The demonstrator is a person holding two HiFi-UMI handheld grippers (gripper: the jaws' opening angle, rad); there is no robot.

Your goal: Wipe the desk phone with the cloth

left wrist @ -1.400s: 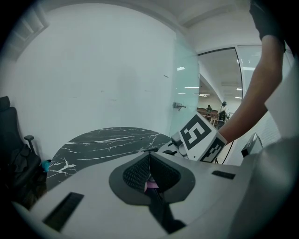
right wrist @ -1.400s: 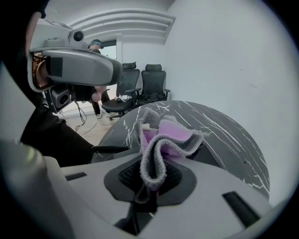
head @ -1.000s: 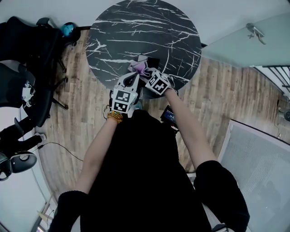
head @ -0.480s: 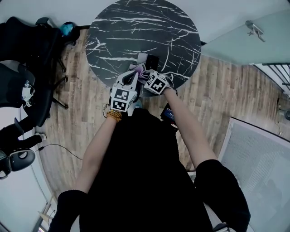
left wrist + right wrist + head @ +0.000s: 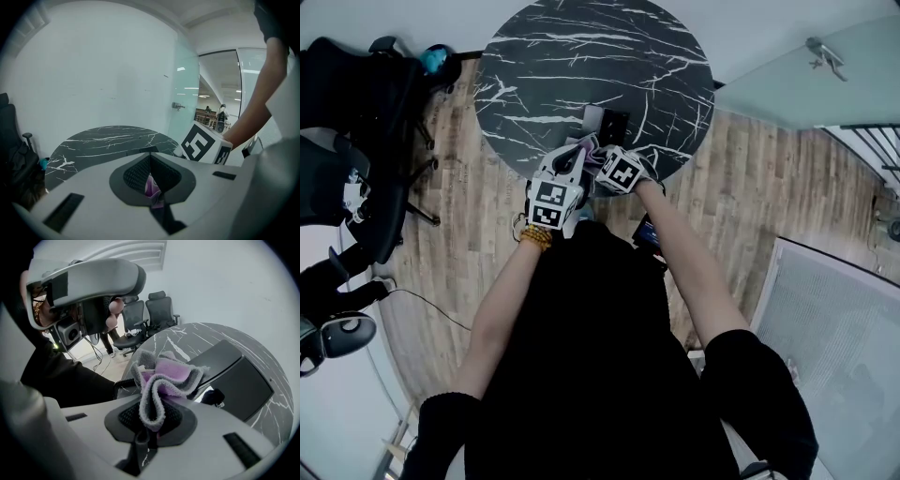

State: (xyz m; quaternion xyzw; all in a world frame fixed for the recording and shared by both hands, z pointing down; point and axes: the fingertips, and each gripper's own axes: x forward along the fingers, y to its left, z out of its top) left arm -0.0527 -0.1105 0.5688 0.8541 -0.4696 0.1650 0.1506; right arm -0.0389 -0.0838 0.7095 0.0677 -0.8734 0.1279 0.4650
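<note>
Desk phone (image 5: 236,376) is lying on the round, dark, white-veined surface (image 5: 581,56), near the person's edge. In the right gripper view it is sitting just beyond the cloth (image 5: 164,378) and off to the right. Its long axis is running away from the tool toward the far rim. In the head view the phone (image 5: 614,127) is showing just ahead of both tools, with the cloth (image 5: 586,147) bunched between it and them.

The right tool (image 5: 150,420) is pinching a thick fold of the cloth between jaws pressed together on it. The left tool (image 5: 151,177) is also clamping the cloth, with a small purple scrap (image 5: 151,186) showing between its closed jaws. Both tools are therefore sharing one rag, held up just short of the phone rather than resting on it.

The right tool (image 5: 602,159) is looking slightly nearer the phone than the left tool (image 5: 578,156), so a forward, slightly rightward sweep is probably what the wipe is calling for.

The cloth is looking soft and nubbly, grey on one face and lilac on the other, and is crumpling into loose ruffles. The phone is appearing as a smooth, matte black slab with hard, straight edges. A coiled black cord (image 5: 123,382) is lying beside the cloth on its left. The stone-like top is looking polished and hard.
</note>
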